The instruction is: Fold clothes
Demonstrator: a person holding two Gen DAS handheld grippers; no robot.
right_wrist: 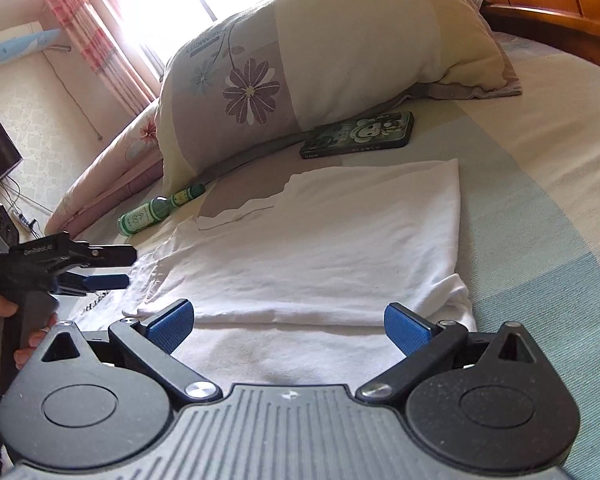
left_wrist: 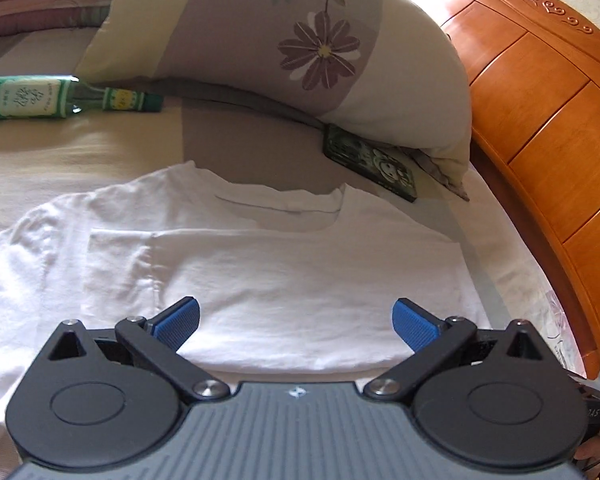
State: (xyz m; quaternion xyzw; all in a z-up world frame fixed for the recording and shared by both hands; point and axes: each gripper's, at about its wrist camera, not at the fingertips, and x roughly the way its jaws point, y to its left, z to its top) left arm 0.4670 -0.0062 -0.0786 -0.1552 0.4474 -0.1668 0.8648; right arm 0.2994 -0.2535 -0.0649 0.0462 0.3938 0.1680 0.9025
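A white T-shirt (left_wrist: 260, 272) lies flat on the bed, its right side folded over the middle, neckline toward the pillow. It also shows in the right wrist view (right_wrist: 320, 248). My left gripper (left_wrist: 296, 326) is open and empty, just above the shirt's near part. My right gripper (right_wrist: 286, 328) is open and empty over the shirt's near folded edge. The left gripper also shows at the left of the right wrist view (right_wrist: 100, 268), held over the shirt's left side.
A floral pillow (left_wrist: 300, 40) lies beyond the shirt. A green bottle (left_wrist: 60, 98) lies at the far left. A green phone case (left_wrist: 370, 162) rests by the pillow's corner. A wooden headboard (left_wrist: 540, 120) runs along the right.
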